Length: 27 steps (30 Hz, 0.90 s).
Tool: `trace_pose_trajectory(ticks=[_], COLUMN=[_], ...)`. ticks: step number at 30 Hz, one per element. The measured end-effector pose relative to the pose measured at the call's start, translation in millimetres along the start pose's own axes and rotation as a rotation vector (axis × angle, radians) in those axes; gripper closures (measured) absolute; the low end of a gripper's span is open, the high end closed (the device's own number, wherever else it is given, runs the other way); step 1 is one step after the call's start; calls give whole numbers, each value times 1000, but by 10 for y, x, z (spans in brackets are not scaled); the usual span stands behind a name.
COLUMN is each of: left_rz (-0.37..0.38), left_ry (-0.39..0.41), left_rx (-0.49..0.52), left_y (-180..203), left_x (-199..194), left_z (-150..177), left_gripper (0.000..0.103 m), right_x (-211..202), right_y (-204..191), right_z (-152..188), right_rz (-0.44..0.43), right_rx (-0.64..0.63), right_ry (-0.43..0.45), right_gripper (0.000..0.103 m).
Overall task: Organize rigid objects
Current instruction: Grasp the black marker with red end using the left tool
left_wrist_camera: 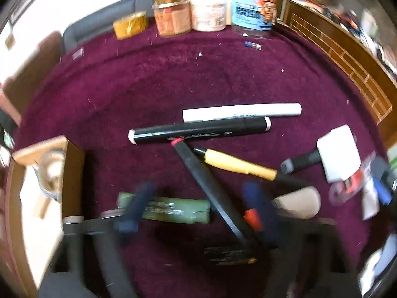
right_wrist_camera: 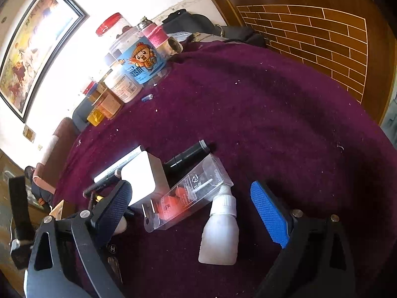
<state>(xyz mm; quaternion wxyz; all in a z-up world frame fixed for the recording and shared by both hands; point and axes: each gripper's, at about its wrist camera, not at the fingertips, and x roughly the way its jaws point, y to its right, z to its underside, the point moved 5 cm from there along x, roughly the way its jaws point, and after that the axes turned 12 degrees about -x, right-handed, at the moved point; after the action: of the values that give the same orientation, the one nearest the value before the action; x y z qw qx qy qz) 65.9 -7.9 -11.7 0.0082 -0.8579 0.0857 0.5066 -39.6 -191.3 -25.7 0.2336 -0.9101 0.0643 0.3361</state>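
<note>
In the left wrist view several pens lie on the purple cloth (left_wrist_camera: 173, 79): a white marker (left_wrist_camera: 242, 112), a black marker with white ends (left_wrist_camera: 198, 131), a black marker with a red end (left_wrist_camera: 206, 183), a yellow pen (left_wrist_camera: 238, 165) and a green marker (left_wrist_camera: 173, 209). My left gripper (left_wrist_camera: 196, 206) is open above them, its blue fingers blurred, empty. In the right wrist view my right gripper (right_wrist_camera: 193, 206) is open and empty around a clear plastic box (right_wrist_camera: 188, 196) and a white bottle (right_wrist_camera: 219, 233). A white plug adapter (right_wrist_camera: 141, 176) lies beside a black tube (right_wrist_camera: 188, 156).
Jars and a blue-labelled tub (left_wrist_camera: 255, 7) stand along the far edge of the cloth. A wooden box (left_wrist_camera: 39, 151) is at the left edge. A brick-patterned wooden panel (right_wrist_camera: 322, 39) rises beyond the right side. A small blue cap (left_wrist_camera: 252, 45) lies loose.
</note>
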Motion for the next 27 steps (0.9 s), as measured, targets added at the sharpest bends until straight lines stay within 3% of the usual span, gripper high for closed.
trace_pose_trajectory(ticks=[2, 3, 10, 13, 17, 19, 21, 27], left_rz=[33, 45, 121, 110, 75, 58, 99, 209], left_ry=[-40, -35, -68, -70, -34, -10, -18, 15], left_rx=[4, 9, -6, 13, 58, 80, 61, -21], left_y=[-95, -145, -293, -241, -63, -10, -24, -209], left_x=[-8, -52, -178, -151, -86, -64, -82, -387], left_z=[72, 100, 314, 335, 269, 242, 250, 306], left_gripper=[91, 91, 91, 89, 75, 76, 90, 91], right_x=[4, 6, 12, 15, 18, 15, 16, 20], right_y=[-6, -9, -19, -20, -17, -14, -17, -16], right_z=[-1, 0, 2, 1, 1, 1, 3, 1], right_rz=[4, 6, 16, 19, 19, 18, 18, 24], right_rx=[-2, -3, -10, -13, -14, -13, -11, -15], right_ry=[-1, -1, -4, -5, -5, -4, -3, -4], right_gripper=[6, 6, 6, 6, 6, 6, 6, 6])
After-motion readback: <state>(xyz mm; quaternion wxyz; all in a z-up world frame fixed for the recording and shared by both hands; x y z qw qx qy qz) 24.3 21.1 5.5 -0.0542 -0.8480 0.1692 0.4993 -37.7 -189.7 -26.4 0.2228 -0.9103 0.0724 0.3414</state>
